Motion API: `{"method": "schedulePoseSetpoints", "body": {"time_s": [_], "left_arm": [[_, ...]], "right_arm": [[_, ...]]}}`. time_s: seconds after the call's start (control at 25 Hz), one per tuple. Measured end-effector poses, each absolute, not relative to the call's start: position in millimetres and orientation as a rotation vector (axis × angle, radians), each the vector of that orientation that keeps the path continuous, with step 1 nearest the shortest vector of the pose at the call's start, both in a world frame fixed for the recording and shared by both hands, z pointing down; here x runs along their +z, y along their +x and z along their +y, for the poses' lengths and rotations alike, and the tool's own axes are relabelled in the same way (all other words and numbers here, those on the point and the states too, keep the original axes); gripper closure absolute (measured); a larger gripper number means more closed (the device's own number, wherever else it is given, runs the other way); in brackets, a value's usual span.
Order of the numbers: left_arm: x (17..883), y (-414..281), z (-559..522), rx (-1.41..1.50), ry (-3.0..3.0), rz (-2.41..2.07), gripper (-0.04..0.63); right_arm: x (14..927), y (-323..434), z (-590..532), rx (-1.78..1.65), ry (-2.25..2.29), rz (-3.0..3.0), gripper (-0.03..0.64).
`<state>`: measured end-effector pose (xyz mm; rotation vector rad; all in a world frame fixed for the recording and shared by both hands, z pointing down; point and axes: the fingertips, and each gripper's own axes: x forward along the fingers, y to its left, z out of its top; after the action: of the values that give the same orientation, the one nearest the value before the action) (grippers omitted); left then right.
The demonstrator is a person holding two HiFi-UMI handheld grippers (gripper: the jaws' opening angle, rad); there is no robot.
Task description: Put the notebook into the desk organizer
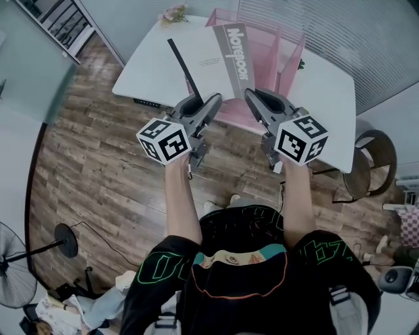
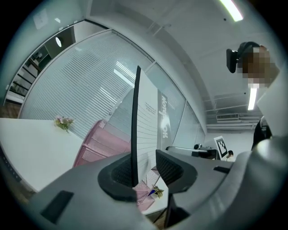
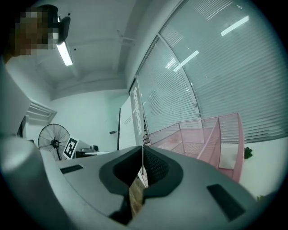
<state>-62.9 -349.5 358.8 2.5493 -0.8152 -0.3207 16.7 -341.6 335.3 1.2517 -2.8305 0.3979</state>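
The grey notebook (image 1: 216,62) is held up, opened, over the white table (image 1: 147,72), in front of the pink mesh desk organizer (image 1: 285,52). My left gripper (image 1: 204,99) is open. The notebook's black cover (image 2: 135,121) stands edge-on between its jaws, against the left pad, with a gap to the right pad (image 2: 168,167). My right gripper (image 1: 254,97) is shut on the notebook's other thin cover edge (image 3: 143,155), pinched between its pads. The notebook (image 3: 129,123) rises to the left of the organizer (image 3: 202,134) in the right gripper view.
A small bunch of flowers (image 1: 175,13) lies at the table's far edge. A round stool (image 1: 370,163) stands to the right of the table, a floor fan (image 1: 16,275) at the lower left, and shelving (image 1: 62,23) at the upper left.
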Motion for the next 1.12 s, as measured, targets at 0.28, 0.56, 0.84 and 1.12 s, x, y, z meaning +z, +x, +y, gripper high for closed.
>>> {"method": "schedulePoseSetpoints", "body": {"time_s": [0.28, 0.56, 0.84, 1.12], "left_arm": [[377.9, -75.4, -353.4, -0.287, 2.497, -0.874, 0.405], [386.8, -82.0, -349.8, -0.287, 2.481, -0.872, 0.391], [387.1, -88.3, -351.3, -0.308, 2.481, -0.860, 0.390], [379.2, -90.3, -347.2, -0.335, 2.498, -0.821, 0.391]], "right_arm": [[344.3, 20.3, -358.3, 0.483, 1.403, -2.741, 0.604], [353.8, 19.5, -371.9, 0.542, 1.547, -2.626, 0.604], [359.6, 29.0, -386.0, 0.628, 1.680, -2.519, 0.603], [371.0, 20.3, -396.0, 0.506, 1.722, -2.325, 0.590]]}}
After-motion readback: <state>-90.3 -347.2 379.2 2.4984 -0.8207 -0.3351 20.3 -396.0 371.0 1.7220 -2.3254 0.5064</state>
